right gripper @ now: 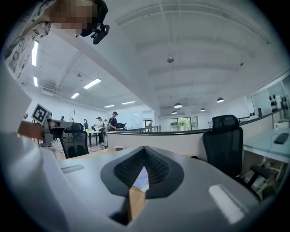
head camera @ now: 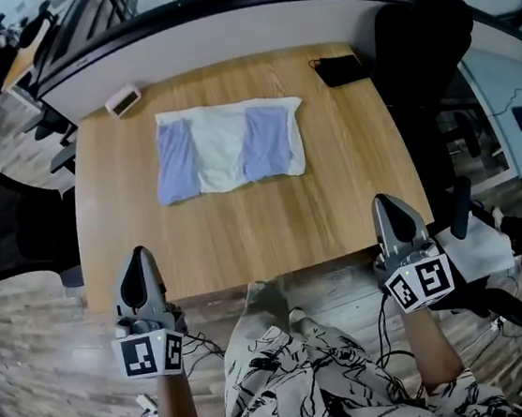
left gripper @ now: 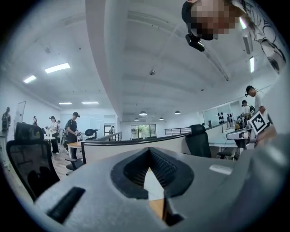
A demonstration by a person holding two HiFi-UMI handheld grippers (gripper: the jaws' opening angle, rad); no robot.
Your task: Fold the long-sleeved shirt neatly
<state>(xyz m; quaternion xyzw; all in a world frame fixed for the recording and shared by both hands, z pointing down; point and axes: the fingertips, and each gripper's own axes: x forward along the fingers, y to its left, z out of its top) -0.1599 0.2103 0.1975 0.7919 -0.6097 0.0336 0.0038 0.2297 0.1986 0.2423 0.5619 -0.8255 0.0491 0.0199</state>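
Well ahead of the fingertips: shirt [head camera: 230,147], sides folded in, final halving perhaps left; left gripper [head camera: 137,254] and right gripper [head camera: 388,200], jaws together, empty.

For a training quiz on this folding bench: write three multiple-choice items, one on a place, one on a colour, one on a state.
1. Where on the table does the shirt lie?
A. At the near edge
B. In the far half
C. Hanging over the left side

2. What colour are the sleeves folded over the white body?
A. Red
B. Pale blue
C. Black

3. How do the left gripper and right gripper stand?
A. Both shut, empty
B. Both clamped on the shirt
C. Both wide open

Answers: B, it lies well beyond the grippers; B, two pale blue strips cross the white; A, each gripper view shows jaws together, holding nothing.
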